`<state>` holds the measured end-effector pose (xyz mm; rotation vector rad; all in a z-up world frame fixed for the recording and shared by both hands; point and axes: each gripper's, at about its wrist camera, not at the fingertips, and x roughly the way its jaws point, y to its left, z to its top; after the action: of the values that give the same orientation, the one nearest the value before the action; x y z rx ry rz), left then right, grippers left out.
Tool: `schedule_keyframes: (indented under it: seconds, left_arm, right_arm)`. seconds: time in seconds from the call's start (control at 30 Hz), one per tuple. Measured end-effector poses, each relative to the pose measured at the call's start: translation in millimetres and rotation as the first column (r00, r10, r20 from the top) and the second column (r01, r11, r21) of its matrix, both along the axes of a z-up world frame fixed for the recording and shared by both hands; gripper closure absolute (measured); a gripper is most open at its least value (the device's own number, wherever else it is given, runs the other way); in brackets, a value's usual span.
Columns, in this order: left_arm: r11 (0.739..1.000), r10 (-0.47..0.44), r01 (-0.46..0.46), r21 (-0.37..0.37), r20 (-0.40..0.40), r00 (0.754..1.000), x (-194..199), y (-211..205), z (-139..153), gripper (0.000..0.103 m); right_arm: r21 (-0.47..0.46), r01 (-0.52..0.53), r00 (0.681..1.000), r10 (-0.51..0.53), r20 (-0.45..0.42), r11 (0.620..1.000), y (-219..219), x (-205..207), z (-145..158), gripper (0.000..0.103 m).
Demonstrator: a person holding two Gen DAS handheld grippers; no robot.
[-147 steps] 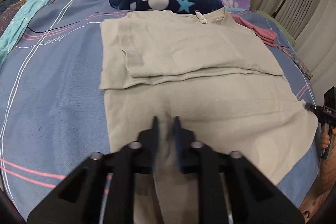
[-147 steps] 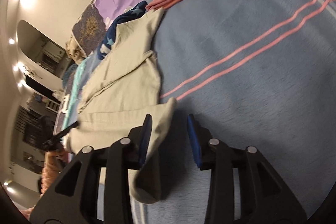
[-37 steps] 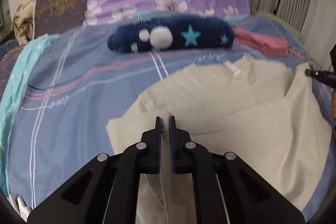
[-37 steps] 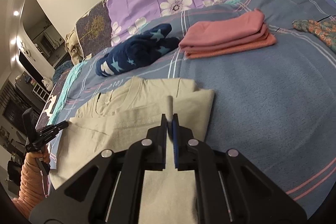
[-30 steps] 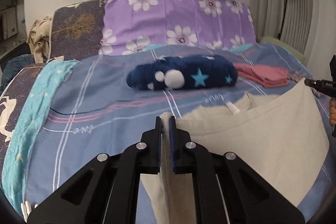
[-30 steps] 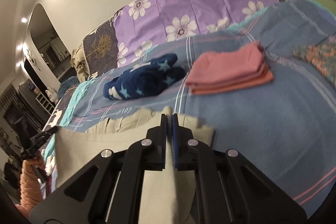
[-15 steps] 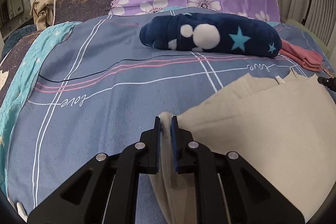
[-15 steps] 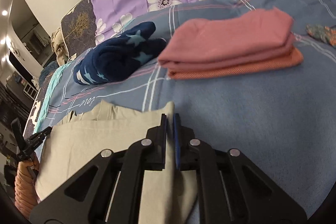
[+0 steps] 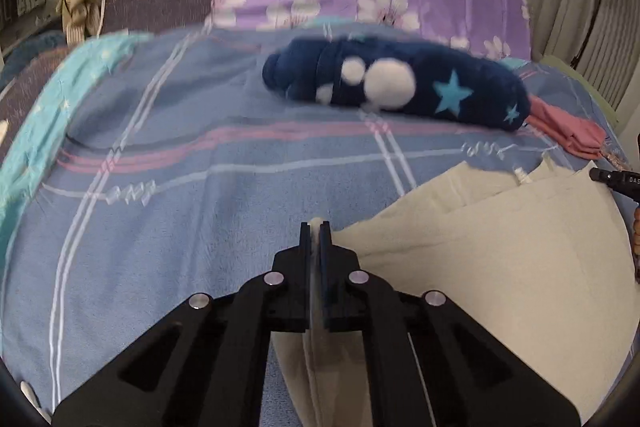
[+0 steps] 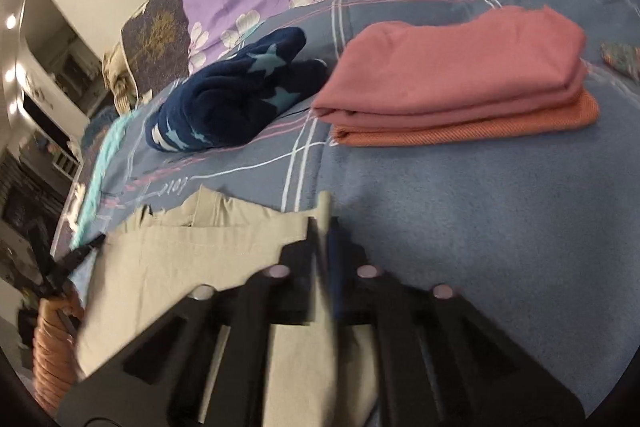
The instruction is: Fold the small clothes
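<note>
While the blue bedspread (image 9: 168, 211) spreads wide beneath me, the beige shirt (image 9: 500, 259) on it is mostly folded: its lower half now lies doubled up over the collar end. Release and perhaps one more fold remain, I judge. Beyond it sit the pink folded stack (image 10: 460, 83) and the navy star bundle (image 9: 400, 87). Half a second ago the hem was carried higher; it has since come down. My left gripper (image 9: 315, 227) and right gripper (image 10: 323, 223) each pinch a hem corner.
</note>
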<state>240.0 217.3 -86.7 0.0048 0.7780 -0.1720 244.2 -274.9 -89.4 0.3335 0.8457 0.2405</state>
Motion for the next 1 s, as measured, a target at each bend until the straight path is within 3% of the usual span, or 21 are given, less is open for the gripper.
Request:
schedule_keyframes:
  seconds: [0.07,0.2,0.3,0.4,0.53,0.67,0.73,0.83,0.9,1.0]
  left_arm:
    - [1.0,-0.006,0.006,-0.001,0.07,0.998,-11,2,16,0.1]
    - [1.0,0.017,-0.016,-0.008,0.097,0.995,-6,8,25,0.1]
    - [0.999,0.039,-0.039,0.011,0.065,0.997,12,5,9,0.1]
    - [0.995,0.058,-0.056,0.079,-0.018,0.998,26,1,-19,0.099]
    - [0.998,0.053,-0.054,0.042,0.018,0.998,0,5,-5,0.091]
    - [0.999,0.017,-0.021,0.032,0.127,0.992,-66,-1,33,0.066]
    - [0.999,-0.029,0.023,0.039,0.142,0.989,-94,-12,41,0.063]
    - [0.995,-0.095,0.091,0.038,0.116,0.989,-126,-38,39,0.058]
    - [0.989,-0.151,0.15,0.02,0.071,0.986,-144,-63,31,0.058]
    - [0.966,-0.259,0.259,0.017,-0.005,0.966,-166,-112,13,0.058]
  right_arm:
    - [-0.02,-0.025,0.994,0.027,0.105,0.999,5,-14,21,0.099]
    - [-0.039,-0.003,0.99,0.009,0.143,0.999,5,-9,29,0.099]
    - [-0.053,0.024,0.998,-0.021,0.057,0.998,6,13,4,0.098]
    - [-0.068,0.059,0.997,-0.062,-0.044,0.996,2,20,-19,0.087]
    - [-0.061,0.078,0.997,-0.078,0.009,0.995,-9,-20,1,0.086]
    - [-0.073,0.058,0.997,-0.053,0.062,0.996,-22,-83,20,0.079]
    - [-0.069,0.072,0.996,-0.069,0.05,0.995,-32,-113,17,0.078]
    - [-0.037,0.118,0.993,-0.118,-0.016,0.992,-47,-147,1,0.077]
    - [-0.004,0.137,0.989,-0.137,-0.057,0.991,-56,-170,-12,0.084]
    - [0.064,0.126,0.989,-0.12,-0.088,0.99,-61,-202,-23,0.088]
